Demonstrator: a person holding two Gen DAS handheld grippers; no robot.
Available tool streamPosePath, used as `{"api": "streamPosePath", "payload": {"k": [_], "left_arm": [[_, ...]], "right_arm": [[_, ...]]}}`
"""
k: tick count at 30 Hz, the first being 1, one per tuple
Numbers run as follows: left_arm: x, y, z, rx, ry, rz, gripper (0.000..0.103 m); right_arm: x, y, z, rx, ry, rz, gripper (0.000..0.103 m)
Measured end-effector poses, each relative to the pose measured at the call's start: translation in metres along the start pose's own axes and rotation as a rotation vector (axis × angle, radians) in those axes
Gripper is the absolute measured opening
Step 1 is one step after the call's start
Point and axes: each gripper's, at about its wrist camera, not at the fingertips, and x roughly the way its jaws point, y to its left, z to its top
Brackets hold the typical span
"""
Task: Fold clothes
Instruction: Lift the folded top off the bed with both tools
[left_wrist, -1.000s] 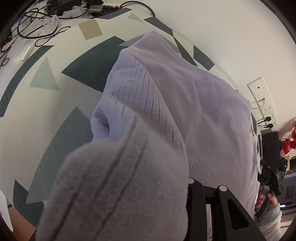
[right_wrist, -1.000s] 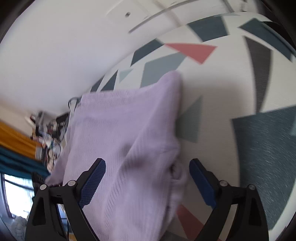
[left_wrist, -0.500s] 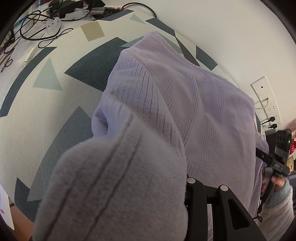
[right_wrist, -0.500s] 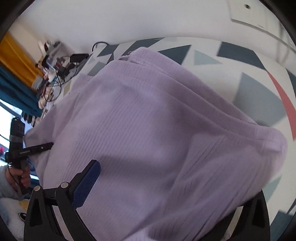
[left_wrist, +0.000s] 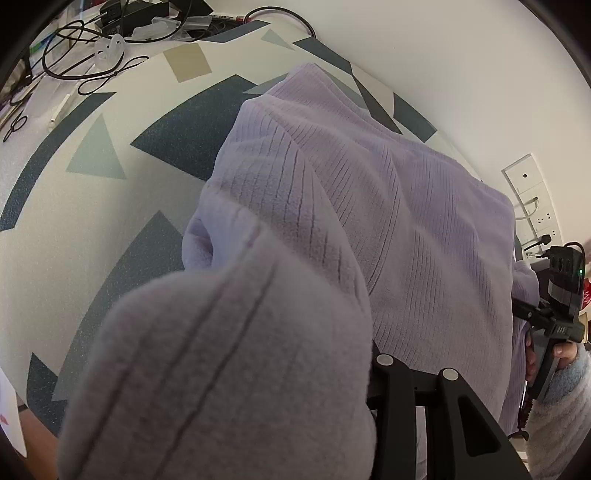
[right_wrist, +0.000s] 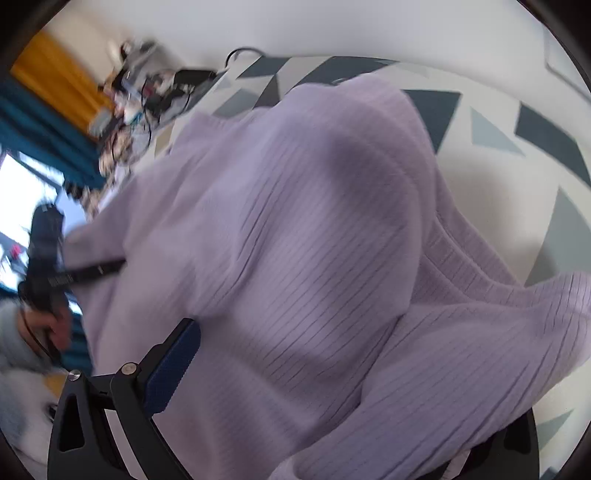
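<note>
A thick fold of the lilac sweater (left_wrist: 229, 387) covers the left gripper's (left_wrist: 332, 369) tips, so whether they pinch cloth cannot be told. In the right wrist view the sweater drapes over the right gripper's (right_wrist: 332, 373) far finger; only the blue-padded one (right_wrist: 171, 369) shows. The clutter (right_wrist: 147, 99) at the surface's (right_wrist: 480, 177) far end is blurred past naming. The picture's edge cuts off the sleeve (left_wrist: 557, 417).

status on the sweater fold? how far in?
Early to mid fold. Done: the lilac ribbed sweater is spread on the patterned table. In hand: the left gripper holds a bunched edge lifted right at its camera; the right gripper stands wide, cloth draped over one finger, no pinch visible. Left: lay that lifted part over the body, then the remaining folds. No finished flat packet yet.
</note>
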Motion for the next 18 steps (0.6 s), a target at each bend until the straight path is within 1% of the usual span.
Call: {"api": "streamPosePath", "payload": {"k": [2,4,5,6,7,10,11,12,13,14,15,16,17,18], "left_arm": [[0.000,0.000,0.001,0.000,-0.001,0.001,0.041],[-0.002,0.001,0.000,-0.003,-0.003,0.003,0.041],[-0.003,0.002,-0.001,-0.005,-0.004,0.004,0.041],[-0.005,0.002,-0.002,-0.007,-0.005,0.005,0.041],[-0.006,0.003,-0.003,-0.009,-0.006,0.007,0.041],[-0.008,0.004,-0.004,-0.012,-0.007,0.010,0.041],[-0.008,0.004,-0.004,-0.012,-0.007,0.010,0.041],[-0.008,0.004,-0.004,-0.013,-0.007,0.010,0.041],[-0.008,0.004,-0.004,-0.014,-0.006,0.011,0.041],[-0.008,0.003,-0.004,-0.015,-0.006,0.012,0.041],[-0.008,0.003,-0.004,-0.015,-0.006,0.010,0.040],[-0.009,0.002,-0.004,-0.014,-0.006,0.007,0.039],[-0.010,0.001,-0.003,-0.014,-0.007,0.005,0.034],[-0.013,0.000,-0.003,-0.013,-0.012,0.005,0.031]], "right_arm": [[0.003,0.001,0.004,0.012,0.011,0.016,0.103],[0.005,0.007,0.005,-0.019,0.028,-0.002,0.098],[0.005,0.013,0.004,-0.046,0.034,-0.014,0.080],[0.008,0.018,0.005,-0.059,0.042,-0.008,0.050],[0.009,0.018,0.002,-0.049,0.054,0.022,0.044],[0.011,0.021,0.000,-0.061,0.047,0.029,0.044],[0.010,0.015,0.001,-0.028,0.047,0.061,0.046],[0.010,0.009,0.002,0.015,0.044,0.101,0.052],[0.011,0.003,0.003,0.057,0.041,0.139,0.053],[0.012,0.002,0.004,0.073,0.041,0.150,0.054],[0.013,0.004,0.005,0.076,0.044,0.146,0.054],[0.014,0.010,0.005,0.050,0.047,0.111,0.052],[0.014,0.018,0.005,0.010,0.051,0.059,0.047],[0.013,0.024,0.005,-0.008,0.049,0.031,0.040]]}}
